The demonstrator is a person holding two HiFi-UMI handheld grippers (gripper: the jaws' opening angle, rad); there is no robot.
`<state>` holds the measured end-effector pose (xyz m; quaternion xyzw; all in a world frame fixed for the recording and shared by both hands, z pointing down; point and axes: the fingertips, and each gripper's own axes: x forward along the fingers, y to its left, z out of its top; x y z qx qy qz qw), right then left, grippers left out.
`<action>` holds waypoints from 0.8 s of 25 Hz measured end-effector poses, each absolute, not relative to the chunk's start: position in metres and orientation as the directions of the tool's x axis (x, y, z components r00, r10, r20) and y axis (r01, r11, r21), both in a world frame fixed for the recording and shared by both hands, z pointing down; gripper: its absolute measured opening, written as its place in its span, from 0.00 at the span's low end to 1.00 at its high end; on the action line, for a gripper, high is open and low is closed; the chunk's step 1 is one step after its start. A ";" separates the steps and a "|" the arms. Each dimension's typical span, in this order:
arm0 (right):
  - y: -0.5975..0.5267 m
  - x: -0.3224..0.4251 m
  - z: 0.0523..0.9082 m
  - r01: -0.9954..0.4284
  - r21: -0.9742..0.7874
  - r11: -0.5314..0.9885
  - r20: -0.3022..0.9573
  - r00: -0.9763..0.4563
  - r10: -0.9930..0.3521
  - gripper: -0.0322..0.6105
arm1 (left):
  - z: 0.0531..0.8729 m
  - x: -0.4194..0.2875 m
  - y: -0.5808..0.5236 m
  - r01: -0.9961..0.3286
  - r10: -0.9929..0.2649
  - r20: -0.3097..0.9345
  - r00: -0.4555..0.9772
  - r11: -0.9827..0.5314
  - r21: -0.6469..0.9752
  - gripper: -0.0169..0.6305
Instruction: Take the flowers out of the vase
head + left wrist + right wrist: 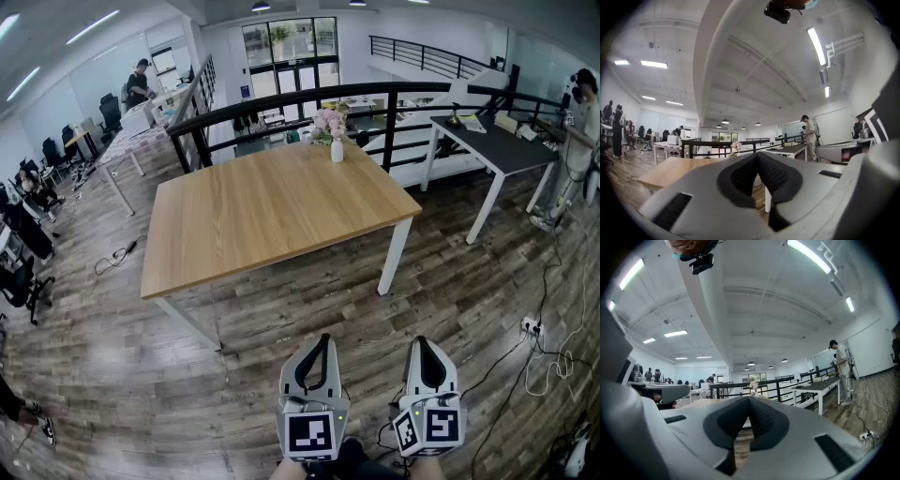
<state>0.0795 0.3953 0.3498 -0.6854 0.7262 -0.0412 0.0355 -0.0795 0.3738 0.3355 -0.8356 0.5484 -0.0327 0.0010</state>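
Closest to the camera, low in the head view, the left hand-held gripper (323, 339) and the right hand-held gripper (422, 343) sit side by side over the wooden floor (141, 375). Both point level toward the desk (272, 211) and are well short of it. In its own view the left hand-held gripper (757, 155) has its dark pads meeting at the tips with nothing between them. The right hand-held gripper (749, 399) is closed and empty in the same way. The flowers (329, 122), a pale pink bunch, stand upright in a small white vase (337, 151) at the far edge of the light wooden desk, just in front of a black railing (281, 98). A grey desk (506, 145) stands off to the right with a person (581, 131) beside it. Loose cables (548, 361) lie on the floor at the right.
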 end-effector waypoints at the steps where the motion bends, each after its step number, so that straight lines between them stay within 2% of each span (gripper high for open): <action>1: 0.394 0.080 0.349 -0.993 -0.103 0.058 0.010 -0.059 -0.998 0.06 | 0.336 -0.078 0.373 -0.916 -0.916 0.054 0.397 -0.399 -0.034 0.08; 20: 0.374 0.106 0.356 -0.990 -0.113 0.087 0.007 -0.088 -0.996 0.06 | 0.342 -0.055 0.355 -0.930 -0.929 0.065 0.363 -0.366 -0.033 0.08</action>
